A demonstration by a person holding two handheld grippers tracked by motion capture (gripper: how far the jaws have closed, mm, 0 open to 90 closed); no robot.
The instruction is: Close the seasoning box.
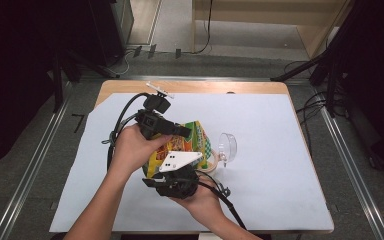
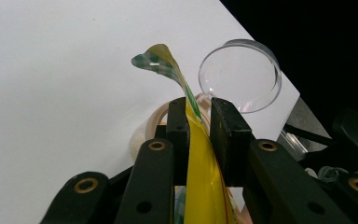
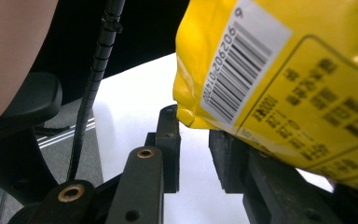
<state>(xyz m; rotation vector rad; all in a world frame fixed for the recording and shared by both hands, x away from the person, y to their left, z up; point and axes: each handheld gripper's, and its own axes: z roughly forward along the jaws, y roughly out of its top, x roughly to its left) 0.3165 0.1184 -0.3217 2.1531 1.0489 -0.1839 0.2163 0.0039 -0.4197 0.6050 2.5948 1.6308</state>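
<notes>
- White sheeting (image 1: 280, 165) covered a wooden table set on a grey floor, with dark stands and cables at the frame's left and right edges.
- At the centre of the high view, a yellow snack bag (image 1: 187, 145) was held up between two hand-held grippers, just above the sheet.
- In the left gripper view, the left gripper (image 2: 199, 122) had its jaws pressed together on the bag's thin top seam, which curled up toward the upper middle of that frame.
- In the right gripper view, the right gripper (image 3: 193, 140) stood with jaws spread; the bag's lower corner (image 3: 189, 112), barcode side facing, hung just over the gap, apparently not yet pinched.
- Judged step: securing a second grip on the bag, probably to pull it open or tip it out.
- The next move would call for sliding the right jaws up around that corner and closing firmly, while the left held the seam steady.
- A clear plastic cup (image 1: 227, 146) lay on its side just right of the bag, beside a beige ring-shaped object (image 2: 158, 116) that could not be identified; both sat close enough to be knocked.
- Open room lay to the right and far side of the sheet; the near edge was close beneath the hands.
</notes>
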